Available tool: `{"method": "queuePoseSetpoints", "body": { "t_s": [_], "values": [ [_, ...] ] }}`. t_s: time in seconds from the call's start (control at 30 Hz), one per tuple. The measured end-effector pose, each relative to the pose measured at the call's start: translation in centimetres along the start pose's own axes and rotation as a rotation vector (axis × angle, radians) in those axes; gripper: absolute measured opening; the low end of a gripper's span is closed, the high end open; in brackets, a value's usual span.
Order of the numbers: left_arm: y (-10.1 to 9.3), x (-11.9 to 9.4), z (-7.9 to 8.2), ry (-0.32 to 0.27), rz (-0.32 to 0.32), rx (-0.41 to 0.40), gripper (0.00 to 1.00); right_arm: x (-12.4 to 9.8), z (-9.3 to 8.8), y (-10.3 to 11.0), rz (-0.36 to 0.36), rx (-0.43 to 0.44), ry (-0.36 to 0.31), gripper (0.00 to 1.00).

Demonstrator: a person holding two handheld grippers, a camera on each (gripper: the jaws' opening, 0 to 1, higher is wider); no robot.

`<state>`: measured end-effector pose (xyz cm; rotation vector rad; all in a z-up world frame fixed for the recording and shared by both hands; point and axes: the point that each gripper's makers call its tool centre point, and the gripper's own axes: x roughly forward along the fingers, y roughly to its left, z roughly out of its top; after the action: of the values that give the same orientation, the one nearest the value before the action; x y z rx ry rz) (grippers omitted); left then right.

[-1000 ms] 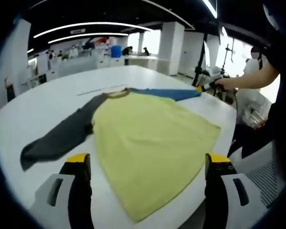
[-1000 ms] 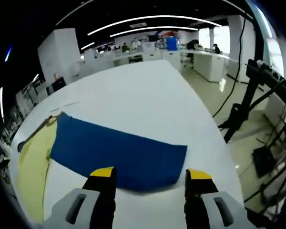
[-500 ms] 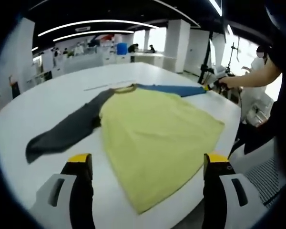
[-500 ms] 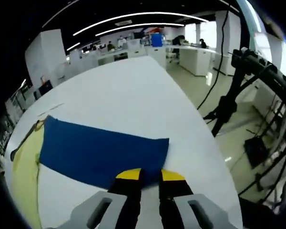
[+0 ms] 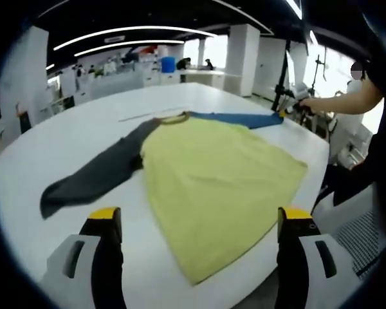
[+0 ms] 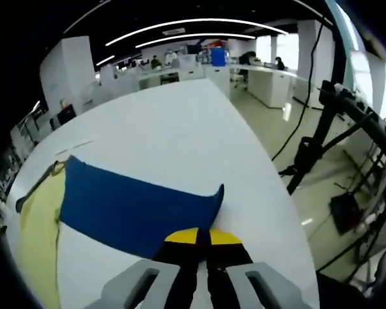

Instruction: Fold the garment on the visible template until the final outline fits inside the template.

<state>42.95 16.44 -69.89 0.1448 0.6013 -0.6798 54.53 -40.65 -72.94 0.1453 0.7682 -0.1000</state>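
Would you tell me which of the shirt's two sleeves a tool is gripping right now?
The blue sleeve: the right tool is shut on its cuff end, lifting that edge. The dark grey sleeve lies flat, untouched, ahead of the open left tool.

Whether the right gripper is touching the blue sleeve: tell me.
Touching. In the right gripper view the right gripper is shut on the cuff edge of the blue sleeve, whose corner lifts.

No readable text, labels, brands, nos. or signs in either view. Garment [image 5: 219, 180] is plain, no print or tag visible. Table [image 6: 174, 129] surface is blank. Gripper jaws carry yellow tips, no markings. Background desks and walls at top of both frames too small and blurred to make out any writing.
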Motion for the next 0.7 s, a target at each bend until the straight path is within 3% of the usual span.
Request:
{"method": "queuePoseSetpoints", "body": {
  "t_s": [0.17,0.27,0.47,0.7],
  "values": [
    [0.0,-0.1,-0.1,-0.003,-0.005,0.001,0.99,-0.5,1.0,1.2,0.018,-0.018,-0.019,0.0],
    [-0.1,-0.1,0.0,-0.005,-0.005,0.002,0.99,0.4,1.8,0.6,0.026,-0.026,-0.019,0.0],
    [-0.2,-0.1,0.1,-0.006,-0.011,0.008,0.99,1.0,2.9,1.9,0.045,-0.074,-0.025,0.0],
    [-0.2,-0.2,0.5,-0.013,-0.014,0.016,0.98,0.4,3.3,5.3,0.095,-0.099,-0.029,0.0]
  ]
}}
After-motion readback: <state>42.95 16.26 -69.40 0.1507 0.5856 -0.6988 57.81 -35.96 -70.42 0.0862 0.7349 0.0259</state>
